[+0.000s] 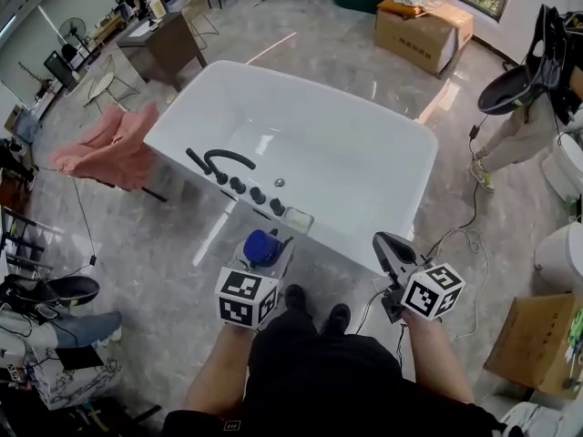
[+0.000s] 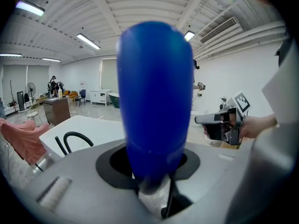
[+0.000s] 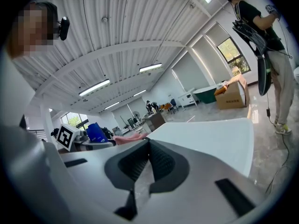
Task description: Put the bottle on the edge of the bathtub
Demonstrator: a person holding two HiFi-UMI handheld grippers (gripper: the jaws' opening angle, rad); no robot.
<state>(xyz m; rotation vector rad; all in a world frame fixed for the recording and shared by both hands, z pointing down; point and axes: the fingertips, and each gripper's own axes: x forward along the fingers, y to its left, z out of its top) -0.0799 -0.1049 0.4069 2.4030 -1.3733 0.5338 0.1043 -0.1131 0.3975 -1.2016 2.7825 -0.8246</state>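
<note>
A blue bottle [image 1: 261, 245] is clamped in my left gripper [image 1: 266, 260], which is shut on it just short of the near rim of the white bathtub [image 1: 364, 107]. In the left gripper view the bottle [image 2: 154, 101] stands upright between the jaws and fills the middle, with the tub [image 2: 88, 127] beyond it. My right gripper [image 1: 383, 243] is held to the right, beside the tub's near corner. Its jaws [image 3: 148, 158] are shut with nothing between them. From the right gripper view the bottle [image 3: 96, 132] shows at the left.
A black faucet [image 1: 221, 161] with several knobs sits on the tub's near rim. A pink cloth [image 1: 109, 148] hangs at the left. Cables [image 1: 455, 235] lie on the floor at the right. Another person [image 1: 533, 107], cardboard boxes [image 1: 424, 30] and a toilet [image 1: 560, 255] stand further off.
</note>
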